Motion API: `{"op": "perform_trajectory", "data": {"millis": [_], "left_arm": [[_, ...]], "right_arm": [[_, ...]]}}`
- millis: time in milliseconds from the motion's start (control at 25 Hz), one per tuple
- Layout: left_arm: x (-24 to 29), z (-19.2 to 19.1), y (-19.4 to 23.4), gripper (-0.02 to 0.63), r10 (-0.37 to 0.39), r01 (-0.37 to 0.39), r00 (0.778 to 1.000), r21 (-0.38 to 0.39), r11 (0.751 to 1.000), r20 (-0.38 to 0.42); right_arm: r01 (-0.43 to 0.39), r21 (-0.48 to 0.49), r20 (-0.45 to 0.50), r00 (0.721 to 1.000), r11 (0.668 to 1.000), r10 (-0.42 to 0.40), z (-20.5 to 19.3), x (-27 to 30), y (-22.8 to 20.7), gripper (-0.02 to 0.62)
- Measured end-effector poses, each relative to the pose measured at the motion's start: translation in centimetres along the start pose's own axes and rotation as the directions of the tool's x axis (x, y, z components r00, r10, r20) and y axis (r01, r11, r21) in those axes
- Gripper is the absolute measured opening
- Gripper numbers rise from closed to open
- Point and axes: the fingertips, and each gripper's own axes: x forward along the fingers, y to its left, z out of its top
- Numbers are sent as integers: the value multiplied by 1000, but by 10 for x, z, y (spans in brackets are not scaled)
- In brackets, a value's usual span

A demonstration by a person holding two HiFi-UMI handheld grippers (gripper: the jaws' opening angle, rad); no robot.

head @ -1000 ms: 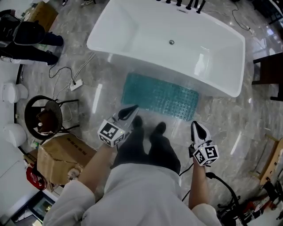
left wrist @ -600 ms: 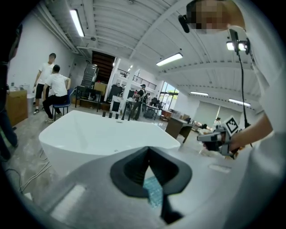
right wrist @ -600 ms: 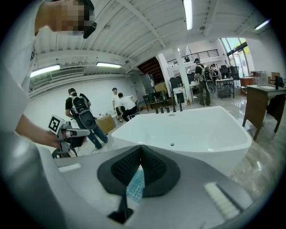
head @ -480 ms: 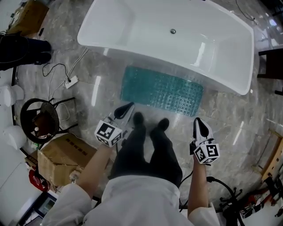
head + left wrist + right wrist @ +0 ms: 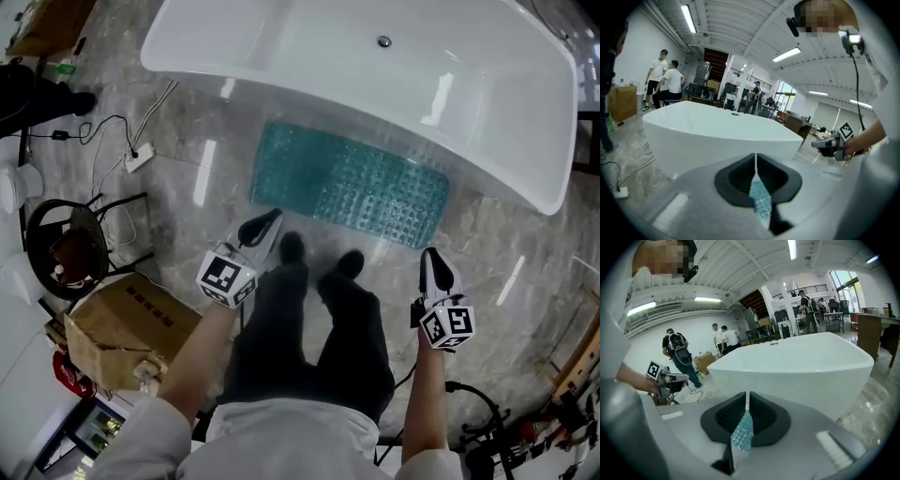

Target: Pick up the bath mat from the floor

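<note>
The teal, bumpy bath mat (image 5: 352, 185) lies flat on the grey marble floor along the white bathtub (image 5: 281, 37). My left gripper (image 5: 267, 222) hangs just short of the mat's near left corner and looks shut and empty. My right gripper (image 5: 433, 260) hovers short of the near right corner; its jaws have just been opening a crack, with nothing between them. In the left gripper view the jaws (image 5: 755, 157) meet, and the mat (image 5: 761, 199) shows below them. The right gripper view shows its jaws (image 5: 747, 394) nearly together over the mat (image 5: 742, 434).
The person's dark shoes (image 5: 292, 248) stand at the mat's near edge between the grippers. A cardboard box (image 5: 122, 328) and a black round stool (image 5: 61, 248) are at the left. A power strip with cables (image 5: 136, 155) lies by the tub. People stand in the background.
Both grippers and the head have sunk toward the floor, so the mat and tub look larger. The grippers now sit closer to the mat's near corners.
</note>
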Motion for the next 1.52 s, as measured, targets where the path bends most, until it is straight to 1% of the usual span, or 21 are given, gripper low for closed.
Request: {"op": "perform_trajectory", "data": {"millis": [160, 360, 480, 680, 760, 880, 1000, 1080, 1200, 1360, 1520], "left_arm": [[32, -51, 30, 14, 19, -18, 1000, 17, 1000, -18], [75, -116, 75, 21, 41, -38, 998, 42, 998, -57], [94, -146, 104, 25, 48, -44, 996, 58, 997, -74], [132, -203, 146, 35, 44, -37, 993, 63, 997, -114], [148, -231, 161, 47, 42, -34, 991, 62, 998, -129], [176, -281, 188, 55, 53, -45, 987, 58, 997, -150], [205, -335, 212, 69, 67, -55, 982, 75, 996, -177], [220, -369, 228, 75, 78, -63, 979, 83, 995, -190], [234, -412, 249, 78, 92, -79, 976, 72, 994, -199], [252, -462, 276, 105, 116, -102, 968, 73, 992, -221], [265, -505, 311, 142, 176, -159, 953, 86, 983, -248]], "right_arm": [[9, -7, -23, 1000, 1000, -9, -48, 34, -34, 31], [35, -18, -54, 998, 999, -36, -111, 77, -92, 32], [51, -33, -66, 996, 998, -53, -139, 100, -119, 43], [67, -17, -65, 996, 998, -68, -184, 139, -167, 64], [63, -28, -79, 995, 998, -65, -208, 155, -186, 87], [65, -40, -102, 992, 997, -69, -253, 186, -219, 92], [77, -33, -113, 990, 997, -80, -303, 218, -254, 103], [78, -32, -122, 989, 996, -82, -335, 238, -268, 114], [79, -32, -135, 987, 996, -83, -374, 261, -281, 126], [93, -29, -148, 984, 995, -96, -417, 282, -299, 138], [111, -18, -164, 980, 994, -113, -450, 295, -316, 149]]}}
